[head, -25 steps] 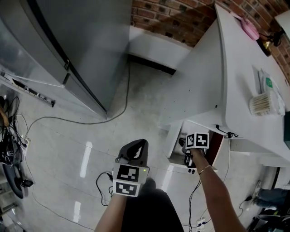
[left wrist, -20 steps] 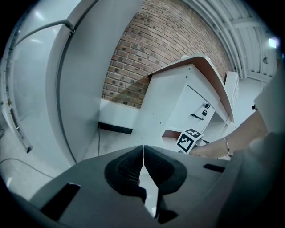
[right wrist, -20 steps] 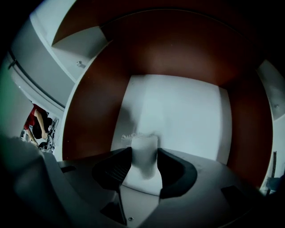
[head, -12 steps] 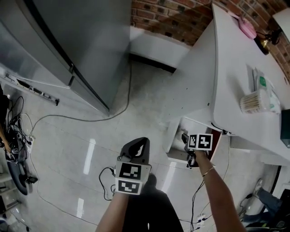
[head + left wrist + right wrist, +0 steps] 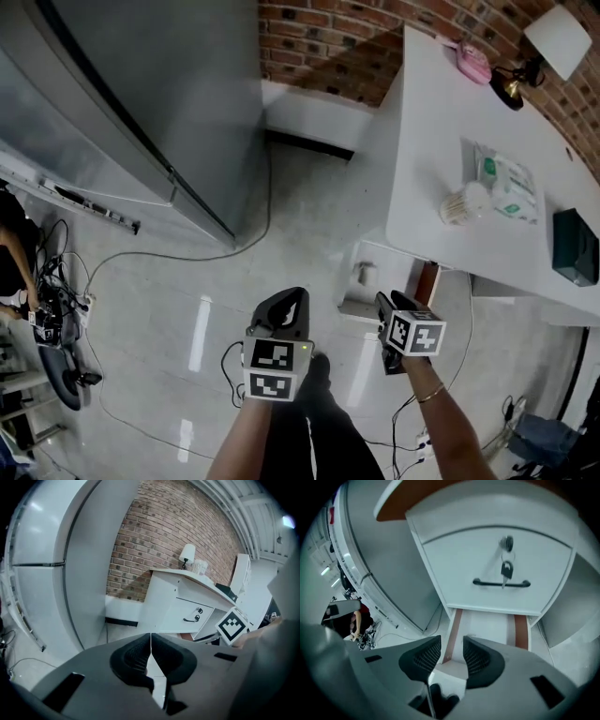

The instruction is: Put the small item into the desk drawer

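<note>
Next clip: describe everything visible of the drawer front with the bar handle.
The drawer front is white and smooth, like painted board. A dark horizontal bar handle sits across its lower middle. Above the handle is a lock with a key hanging from it. The front is shut and upright, directly above an open lower drawer. Nothing touches it.

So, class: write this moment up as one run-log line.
left gripper: jaws together, empty; right gripper: jaws closing, nothing between them, pointed at open drawer; upper drawer: shut
</note>
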Tool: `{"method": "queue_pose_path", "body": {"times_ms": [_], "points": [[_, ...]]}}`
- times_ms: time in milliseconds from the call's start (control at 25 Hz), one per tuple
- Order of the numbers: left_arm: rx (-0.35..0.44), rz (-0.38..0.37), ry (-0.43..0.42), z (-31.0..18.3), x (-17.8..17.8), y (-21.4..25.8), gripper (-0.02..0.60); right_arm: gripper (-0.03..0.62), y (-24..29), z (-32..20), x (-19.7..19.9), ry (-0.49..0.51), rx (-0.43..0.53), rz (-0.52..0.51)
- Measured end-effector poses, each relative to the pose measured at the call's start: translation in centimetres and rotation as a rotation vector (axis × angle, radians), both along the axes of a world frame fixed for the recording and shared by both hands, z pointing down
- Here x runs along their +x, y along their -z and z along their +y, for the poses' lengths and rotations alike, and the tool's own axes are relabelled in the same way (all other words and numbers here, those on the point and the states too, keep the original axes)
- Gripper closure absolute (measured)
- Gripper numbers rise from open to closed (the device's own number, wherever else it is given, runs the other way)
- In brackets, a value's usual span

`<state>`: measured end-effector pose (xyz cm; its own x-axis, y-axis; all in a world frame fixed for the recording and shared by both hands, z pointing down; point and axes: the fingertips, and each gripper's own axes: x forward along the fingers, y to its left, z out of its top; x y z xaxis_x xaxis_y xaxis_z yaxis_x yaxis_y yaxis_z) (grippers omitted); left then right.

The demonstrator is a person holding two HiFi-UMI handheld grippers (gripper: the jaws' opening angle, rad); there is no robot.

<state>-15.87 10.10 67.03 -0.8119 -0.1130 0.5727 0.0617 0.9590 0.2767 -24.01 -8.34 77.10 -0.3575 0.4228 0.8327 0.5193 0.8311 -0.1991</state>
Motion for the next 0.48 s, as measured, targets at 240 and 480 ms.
{"method": "queue_pose_path", "body": {"times_ms": [240, 480], "points": [[-0.033, -0.021, -0.045, -1.4, 0.2, 5.6, 0.558, 0.464, 9.1, -0.3, 3.1, 0.004, -0.079, -0.095], [-0.061, -0.054, -0.084, -3.9, 0.8, 11.2, 0.558, 0.487, 18.8, -1.7, 5.3, -0.057, -0.182, -0.182]]}}
